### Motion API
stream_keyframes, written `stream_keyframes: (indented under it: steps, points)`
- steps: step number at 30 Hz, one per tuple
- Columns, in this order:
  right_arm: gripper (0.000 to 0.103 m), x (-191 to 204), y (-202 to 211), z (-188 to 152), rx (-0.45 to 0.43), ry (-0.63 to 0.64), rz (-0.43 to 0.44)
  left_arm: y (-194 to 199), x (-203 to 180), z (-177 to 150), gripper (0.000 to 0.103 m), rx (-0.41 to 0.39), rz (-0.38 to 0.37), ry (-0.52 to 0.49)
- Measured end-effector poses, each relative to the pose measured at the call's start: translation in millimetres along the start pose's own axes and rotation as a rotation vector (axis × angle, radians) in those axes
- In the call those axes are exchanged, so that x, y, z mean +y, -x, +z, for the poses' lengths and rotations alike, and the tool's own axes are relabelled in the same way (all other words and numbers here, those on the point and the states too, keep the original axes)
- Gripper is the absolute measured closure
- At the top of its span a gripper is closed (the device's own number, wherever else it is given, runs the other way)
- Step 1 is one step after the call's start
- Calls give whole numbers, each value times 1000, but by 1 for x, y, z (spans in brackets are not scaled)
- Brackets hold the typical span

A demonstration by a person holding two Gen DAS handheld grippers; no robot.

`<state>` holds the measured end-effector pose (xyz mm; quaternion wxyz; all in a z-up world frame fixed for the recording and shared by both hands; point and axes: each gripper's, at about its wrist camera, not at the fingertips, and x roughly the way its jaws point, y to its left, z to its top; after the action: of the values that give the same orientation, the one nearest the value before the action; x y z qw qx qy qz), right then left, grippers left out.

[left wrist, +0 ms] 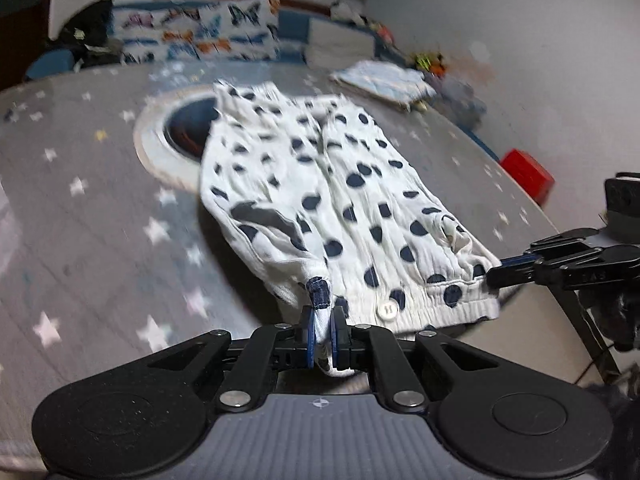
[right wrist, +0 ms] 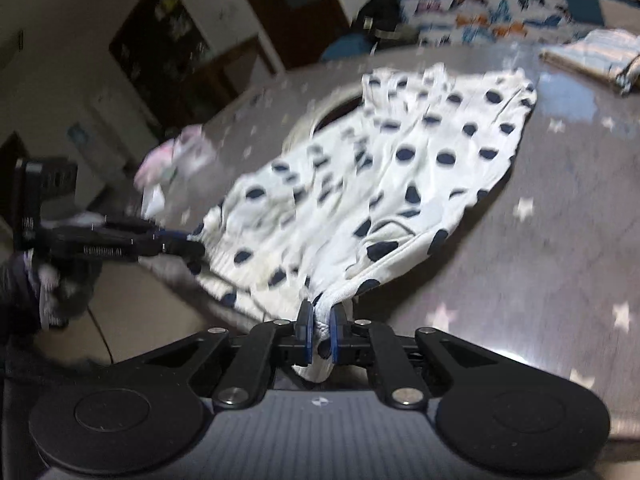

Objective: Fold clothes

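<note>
**Both corners pinched, fold about to be carried over**

The garment, white with dark dots, lies spread on the grey star-print surface, its far end draped over a round opening in that surface. The left hand-held gripper pinches one near corner of the cloth between its blue pads, jaws pressed together on a bunched fold. The right hand-held gripper does the same at the other near corner, white fabric squeezed between its pads.

The step in hand looks like the start of a fold: the near edge is gripped at both ends and lifted slightly off the surface. Next, both corners likely need to travel together toward the far end, kept level and taut so the edge lands straight.

Both grippers tilt downward and forward, side by side, each visible at the edge of the other's view. A folded pale cloth lies well apart, farther back.
</note>
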<state>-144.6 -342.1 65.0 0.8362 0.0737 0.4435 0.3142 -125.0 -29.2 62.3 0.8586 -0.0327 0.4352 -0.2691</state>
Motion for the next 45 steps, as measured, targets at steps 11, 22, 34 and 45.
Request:
stream_keyframes:
  steps: [11, 22, 34, 45]
  points:
    - [85, -36, 20, 13, -24, -23, -102, 32, 12, 17, 56, -58, 87, -87]
    - [80, -92, -12, 85, -109, -24, -234, -22, 47, 86, 56, -109, 192, 3]
    - [77, -154, -56, 184, -161, -21, -360, -110, 78, 174, 51, -117, 298, 35]
    - [70, -206, -117, 238, -121, -15, -413, -182, 105, 243, 40, -139, 312, 54]
